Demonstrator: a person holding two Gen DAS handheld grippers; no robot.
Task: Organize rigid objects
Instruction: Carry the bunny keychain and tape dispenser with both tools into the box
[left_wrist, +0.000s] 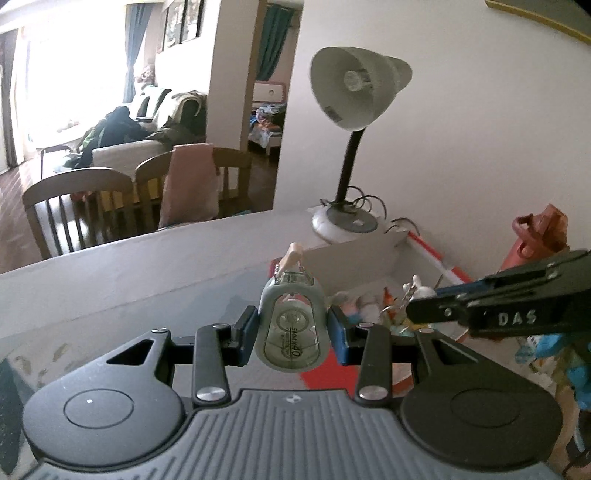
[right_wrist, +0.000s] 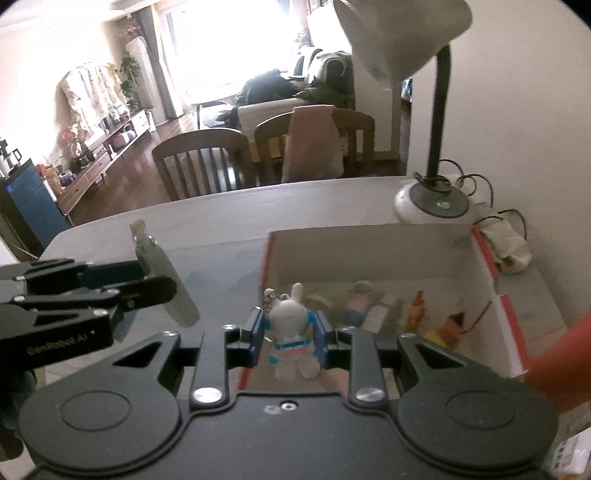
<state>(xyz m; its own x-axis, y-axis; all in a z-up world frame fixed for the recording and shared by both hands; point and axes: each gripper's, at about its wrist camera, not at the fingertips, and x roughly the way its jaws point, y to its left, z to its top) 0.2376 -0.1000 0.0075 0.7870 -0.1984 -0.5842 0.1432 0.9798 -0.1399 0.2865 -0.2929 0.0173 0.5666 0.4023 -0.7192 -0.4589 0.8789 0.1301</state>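
1. A desk lamp (left_wrist: 360, 85) stands at the table's far edge by the wall, its round base (right_wrist: 432, 201) just behind the open cardboard box (right_wrist: 369, 254), its shade leaning out over the box; loose cords coil beside the base
2. A crumpled white bag (right_wrist: 508, 243) lies outside the box's far right corner, and a red bottle (left_wrist: 535, 236) stands near the wall
3. Two wooden chairs (right_wrist: 199, 155) face the far side of the table (right_wrist: 207, 214); a pink cloth (left_wrist: 190, 184) hangs over one
4. The left gripper (left_wrist: 291, 332) pinches one grey-green correction tape dispenser (left_wrist: 291, 325) between its blue pads, held above the table just left of the box
5. The right gripper (right_wrist: 290, 334) pinches one white rabbit keychain figure (right_wrist: 291, 332) at the box's near left corner
6. Inside the box lie several small colourful toys (right_wrist: 369, 306), too blurred to count
7. Each gripper shows beside the other, close but apart
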